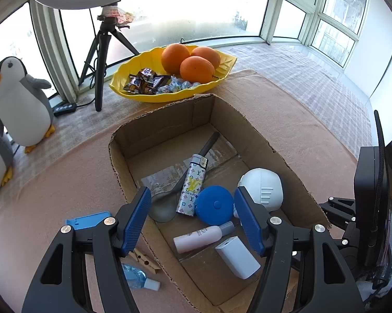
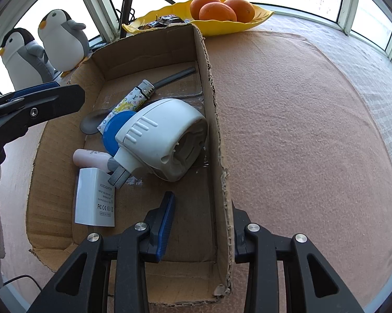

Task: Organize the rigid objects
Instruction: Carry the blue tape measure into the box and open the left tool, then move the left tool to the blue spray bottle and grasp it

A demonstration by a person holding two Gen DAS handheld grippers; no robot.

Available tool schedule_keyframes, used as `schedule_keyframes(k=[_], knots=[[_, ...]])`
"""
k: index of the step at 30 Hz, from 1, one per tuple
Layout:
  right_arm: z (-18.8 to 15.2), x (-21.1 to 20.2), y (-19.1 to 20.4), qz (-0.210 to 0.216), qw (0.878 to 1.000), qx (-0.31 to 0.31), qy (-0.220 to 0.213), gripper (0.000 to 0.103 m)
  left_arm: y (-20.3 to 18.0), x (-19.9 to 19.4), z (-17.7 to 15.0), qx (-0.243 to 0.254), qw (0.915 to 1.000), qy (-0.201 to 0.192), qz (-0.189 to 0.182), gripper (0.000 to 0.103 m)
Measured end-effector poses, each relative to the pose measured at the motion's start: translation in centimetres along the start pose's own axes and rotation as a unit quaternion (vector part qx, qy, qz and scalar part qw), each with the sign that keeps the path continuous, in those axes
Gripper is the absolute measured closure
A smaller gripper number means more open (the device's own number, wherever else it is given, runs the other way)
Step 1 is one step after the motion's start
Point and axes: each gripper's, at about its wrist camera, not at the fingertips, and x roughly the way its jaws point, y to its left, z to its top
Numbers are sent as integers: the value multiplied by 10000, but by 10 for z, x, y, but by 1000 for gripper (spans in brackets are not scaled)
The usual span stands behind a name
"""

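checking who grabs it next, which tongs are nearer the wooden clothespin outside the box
Left. The left tongs hang open over the box's left edge, with the clothespin just beneath their left finger. The right tongs straddle the box's opposite wall, open.

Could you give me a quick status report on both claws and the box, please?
Left claw open, empty, over cardboard box. Right claw astride the box's right wall, grip uncertain. Clothespin and small bottle outside.

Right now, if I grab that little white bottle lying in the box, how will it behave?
The white bottle lies on its side and looks round, so a push would probably roll it. Its smooth surface may slip between the jaws. It appears small, rigid and likely light.
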Motion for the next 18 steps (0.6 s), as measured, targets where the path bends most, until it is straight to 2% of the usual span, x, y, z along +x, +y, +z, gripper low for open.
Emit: schedule_keyframes(k=[4, 9, 14, 18], knots=[[0, 0, 0, -3, 10000, -5, -3, 71, 26, -18, -4, -225, 9996, -161, 50, 37], [0, 0, 0, 1, 10000, 2, -4, 70, 78, -35, -20, -716, 9968, -288, 224, 37], [1, -1, 1, 7, 10000, -4, -10, 70, 120, -31, -51, -1057, 9928, -30, 562, 37], [1, 0, 2, 12, 10000, 10, -16, 69, 124, -30, -76, -1269, 9897, 164, 638, 37]])
